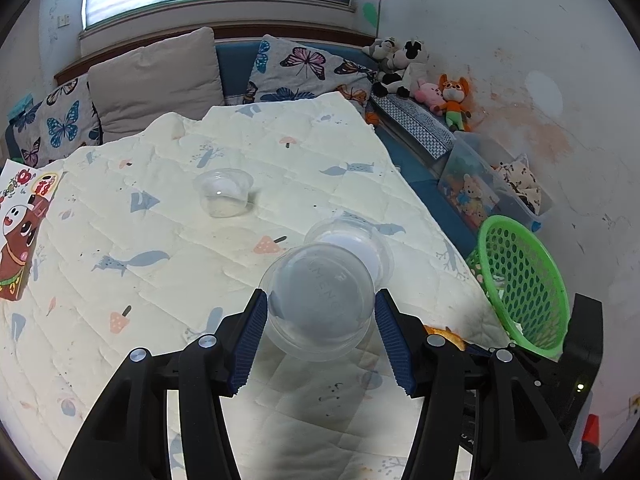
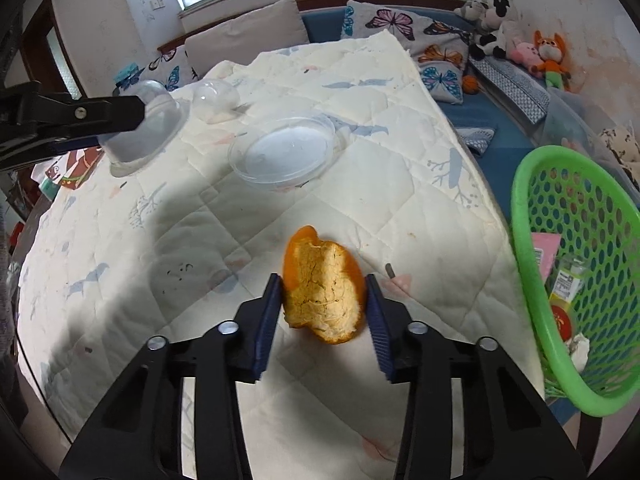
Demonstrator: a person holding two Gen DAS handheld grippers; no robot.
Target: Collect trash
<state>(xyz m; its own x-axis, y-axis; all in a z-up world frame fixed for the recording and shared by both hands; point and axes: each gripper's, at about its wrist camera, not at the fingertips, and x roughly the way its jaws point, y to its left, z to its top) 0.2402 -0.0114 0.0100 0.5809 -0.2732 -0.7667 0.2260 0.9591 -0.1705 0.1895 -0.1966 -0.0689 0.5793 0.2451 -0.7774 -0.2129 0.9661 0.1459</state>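
A piece of orange peel (image 2: 325, 294) is pinched between the pads of the right gripper (image 2: 325, 300), near the right edge of the quilted table (image 2: 360, 80), probably so that it can be carried to the green basket (image 2: 532, 280) just beyond that edge. A clear plastic cup (image 1: 320, 304), turned upside down, is clamped by the left gripper (image 1: 320, 312). Another clear cup (image 1: 224, 192) and a clear lid (image 2: 282, 152) are left toward the far edge.

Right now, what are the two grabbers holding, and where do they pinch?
The left gripper pinches a clear plastic cup by its sides. The right gripper pinches an orange peel by its two edges.
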